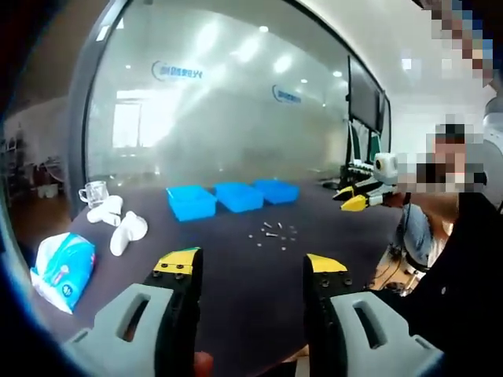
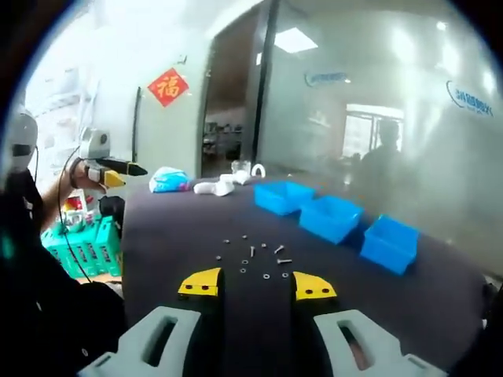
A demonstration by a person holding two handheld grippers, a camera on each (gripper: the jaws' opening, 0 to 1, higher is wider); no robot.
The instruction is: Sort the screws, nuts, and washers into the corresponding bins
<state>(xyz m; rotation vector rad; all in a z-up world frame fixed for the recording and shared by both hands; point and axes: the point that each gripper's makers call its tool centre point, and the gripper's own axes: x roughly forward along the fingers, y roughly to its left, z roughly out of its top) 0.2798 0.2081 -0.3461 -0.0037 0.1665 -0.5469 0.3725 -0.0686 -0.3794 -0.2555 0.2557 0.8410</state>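
Observation:
Small screws, nuts and washers point(image 1: 271, 232) lie scattered on the dark table point(image 1: 236, 275), in front of three blue bins point(image 1: 191, 202) point(image 1: 238, 195) point(image 1: 277, 190). My left gripper point(image 1: 251, 267) is open above the table's near edge, with nothing between its yellow-tipped jaws. The right gripper point(image 1: 357, 196) comes in from the right, held off the table's far side. In the right gripper view my right gripper point(image 2: 257, 284) is open and empty, close above the loose hardware point(image 2: 255, 255). The bins point(image 2: 284, 196) point(image 2: 332, 216) point(image 2: 391, 242) run to the right. The left gripper point(image 2: 106, 169) shows at the far left.
A tissue pack point(image 1: 63, 267), white plastic pieces point(image 1: 118, 224) and a glass cup point(image 1: 94, 192) sit at one end of the table. A person point(image 1: 456, 259) stands at the right. A green crate point(image 2: 82, 243) stands beside the table. A glass wall lies behind.

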